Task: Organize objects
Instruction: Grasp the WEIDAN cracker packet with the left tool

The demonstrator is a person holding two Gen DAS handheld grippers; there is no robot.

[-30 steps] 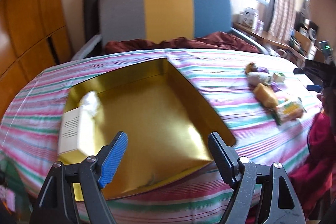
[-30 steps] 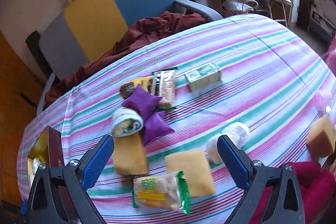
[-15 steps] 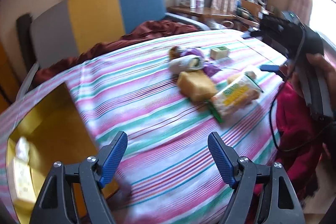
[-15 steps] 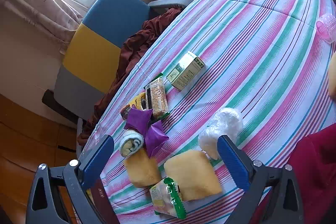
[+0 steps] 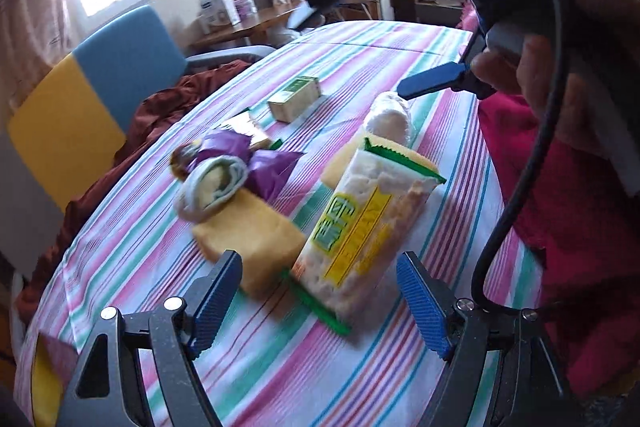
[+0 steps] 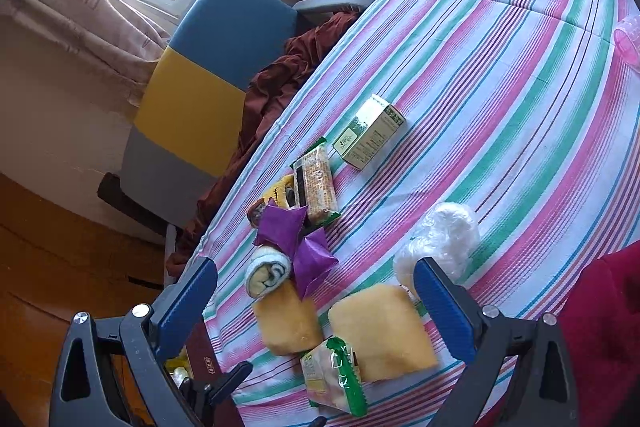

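Note:
My left gripper (image 5: 320, 301) is open, its fingers on either side of the near end of a green-and-yellow cracker packet (image 5: 360, 227) on the striped tablecloth. A yellow sponge (image 5: 252, 239) lies left of the packet, with a rolled cloth (image 5: 212, 187) and purple wrappers (image 5: 264, 163) behind. My right gripper (image 6: 316, 299) is open and empty above the pile: two yellow sponges (image 6: 382, 331), the cracker packet (image 6: 334, 375), a white plastic bundle (image 6: 444, 239) and a small green box (image 6: 368, 137). The right gripper also shows at the top right of the left wrist view (image 5: 432, 83).
A grey, yellow and blue chair (image 6: 208, 67) with a dark red cloth stands at the table's far side. A corner of the gold-lined box (image 5: 44, 383) shows at the lower left. A pink cup (image 6: 628, 39) sits at the table's right edge. The person's red sleeve (image 5: 580, 207) is at right.
My left gripper has swung right from the gold box to the pile and closed in on the cracker packet. My right gripper has risen and tilted above the pile.

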